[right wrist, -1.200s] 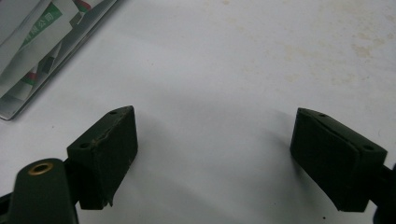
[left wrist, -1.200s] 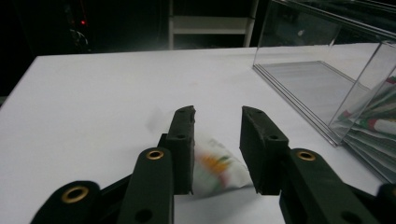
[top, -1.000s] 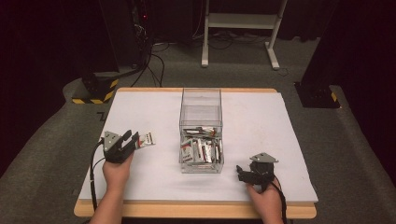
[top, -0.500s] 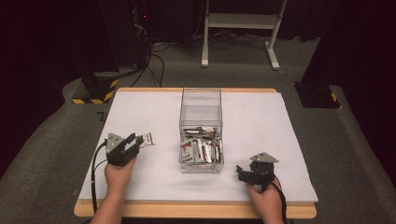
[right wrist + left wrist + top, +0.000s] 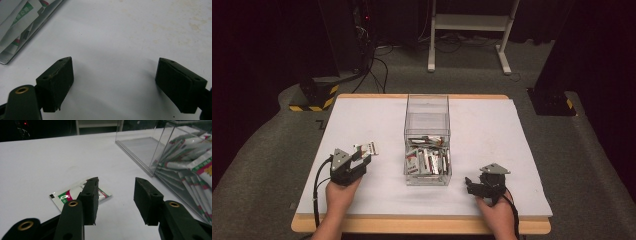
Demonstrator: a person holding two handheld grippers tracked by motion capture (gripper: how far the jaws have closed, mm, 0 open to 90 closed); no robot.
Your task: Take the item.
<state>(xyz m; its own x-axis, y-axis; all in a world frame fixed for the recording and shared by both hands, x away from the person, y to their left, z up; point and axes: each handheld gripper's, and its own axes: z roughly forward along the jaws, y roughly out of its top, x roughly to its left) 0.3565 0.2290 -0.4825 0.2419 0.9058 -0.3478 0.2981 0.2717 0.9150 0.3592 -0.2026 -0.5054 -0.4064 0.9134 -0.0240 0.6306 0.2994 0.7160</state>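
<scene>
The left hand-held gripper, jaws just opening and empty, sits just behind the sachet lying flat toward the worktop's left edge.

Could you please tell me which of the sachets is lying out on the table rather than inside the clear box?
It is the single sachet lying flat beside the left gripper, apart from the clear box where the others are piled.

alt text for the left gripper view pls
The left gripper has open jaws with nothing between them, over a white table; a white, green and red sachet lies flat just beyond the left jaw. At right stands a clear plastic box filled with similar sachets.
</scene>
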